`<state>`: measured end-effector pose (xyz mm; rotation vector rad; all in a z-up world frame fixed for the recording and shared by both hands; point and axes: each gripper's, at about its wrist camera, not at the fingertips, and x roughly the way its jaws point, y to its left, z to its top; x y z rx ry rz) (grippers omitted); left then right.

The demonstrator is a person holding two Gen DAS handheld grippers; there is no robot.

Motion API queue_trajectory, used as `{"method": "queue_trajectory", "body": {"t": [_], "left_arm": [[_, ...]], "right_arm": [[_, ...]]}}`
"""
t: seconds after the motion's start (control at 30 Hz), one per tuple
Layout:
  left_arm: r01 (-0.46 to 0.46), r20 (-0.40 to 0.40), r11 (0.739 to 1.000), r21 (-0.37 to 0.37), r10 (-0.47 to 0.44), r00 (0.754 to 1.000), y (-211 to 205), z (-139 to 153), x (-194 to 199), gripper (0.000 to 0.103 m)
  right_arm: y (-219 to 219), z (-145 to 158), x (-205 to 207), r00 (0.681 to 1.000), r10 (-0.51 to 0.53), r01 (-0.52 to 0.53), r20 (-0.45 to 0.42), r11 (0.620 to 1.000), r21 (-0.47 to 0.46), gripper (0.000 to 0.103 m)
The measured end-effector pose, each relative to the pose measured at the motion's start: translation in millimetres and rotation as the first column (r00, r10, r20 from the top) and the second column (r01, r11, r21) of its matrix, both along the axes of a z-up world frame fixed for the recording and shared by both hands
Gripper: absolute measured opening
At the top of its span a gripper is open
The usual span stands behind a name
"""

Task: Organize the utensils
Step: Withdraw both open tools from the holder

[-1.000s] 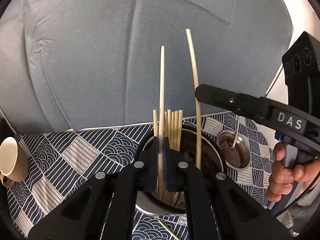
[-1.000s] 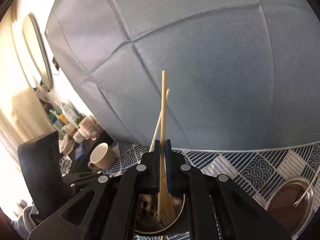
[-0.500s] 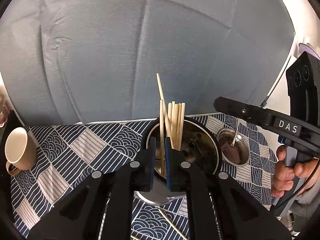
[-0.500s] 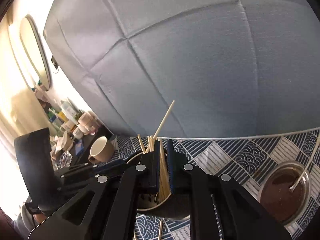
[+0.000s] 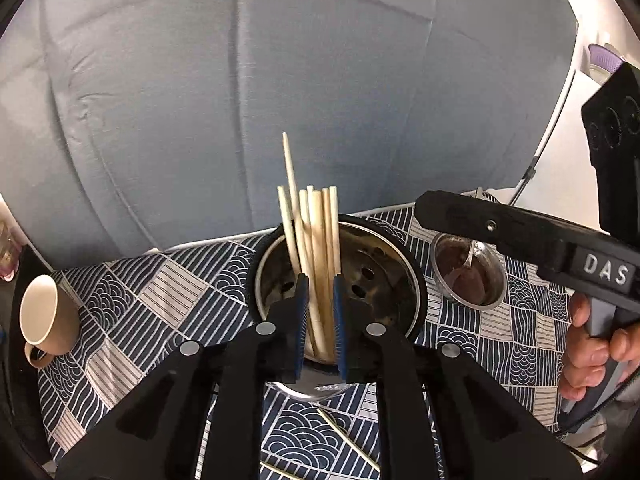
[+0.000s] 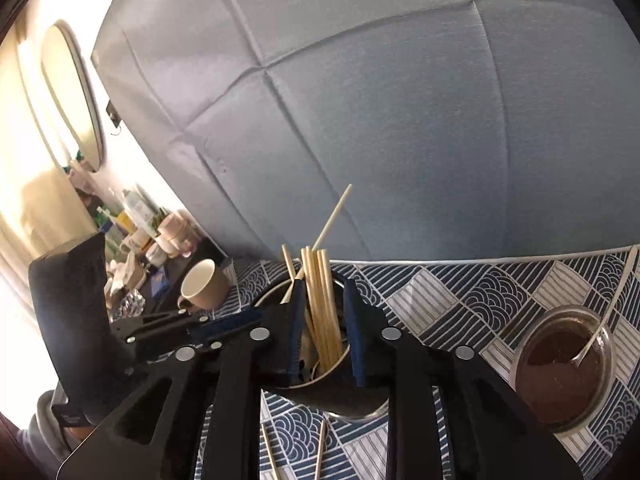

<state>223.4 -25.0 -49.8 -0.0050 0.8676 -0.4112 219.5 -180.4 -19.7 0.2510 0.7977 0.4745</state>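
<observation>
A round perforated metal utensil holder (image 5: 400,272) stands on the patterned cloth with several pale wooden chopsticks (image 5: 316,240) upright in it, one leaning out longer than the rest. My left gripper (image 5: 319,300) hangs just over the holder's near rim. Its jaws are opening and the pads touch nothing; the chopsticks show through the gap. My right gripper (image 6: 324,308) hovers over the same holder (image 6: 360,408), jaws opening, with the chopsticks (image 6: 320,280) seen between the pads but free of them. The right gripper (image 5: 520,236) reaches in from the right in the left wrist view.
A beige cup (image 5: 44,312) lies on its side at the left. A glass bowl of brown sauce with a spoon (image 5: 468,276) sits right of the holder. Loose chopsticks (image 6: 270,452) lie on the cloth near me. A grey padded headboard rises behind; a cluttered side table (image 6: 136,232) stands far left.
A second ago each gripper was shut on an upright chopstick above the holder. Both jaws have parted, and both chopsticks have dropped in among the others.
</observation>
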Motion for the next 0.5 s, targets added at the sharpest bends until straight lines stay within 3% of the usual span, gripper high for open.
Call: {"method": "queue_trajectory", "body": {"t": [0.2, 0.37, 0.43, 0.5], "left_arm": [[0.02, -0.074, 1.0, -0.002, -0.02, 0.997, -11.3, -10.6, 13.3, 0.013], [0.026, -0.136, 0.998, 0.057, -0.018, 0.991, -23.8, -23.0, 27.6, 0.013], [0.023, -0.139, 0.994, 0.105, -0.008, 0.99, -27.0, -24.2, 30.2, 0.013], [0.022, -0.126, 0.994, 0.107, -0.009, 0.992, -25.5, -19.4, 27.0, 0.013]], "right_arm": [[-9.8, -8.2, -2.3, 1.0, -0.016, 0.016, -0.019, 1.0, -0.003, 0.025], [-25.7, -15.9, -2.2, 0.998, -0.051, 0.051, -0.041, 0.999, 0.007, 0.028], [-31.9, -16.6, -1.7, 0.997, -0.064, 0.065, -0.045, 0.998, 0.018, 0.03], [-37.5, -16.9, -1.7, 0.996, -0.074, 0.075, -0.045, 0.997, 0.025, 0.03]]}}
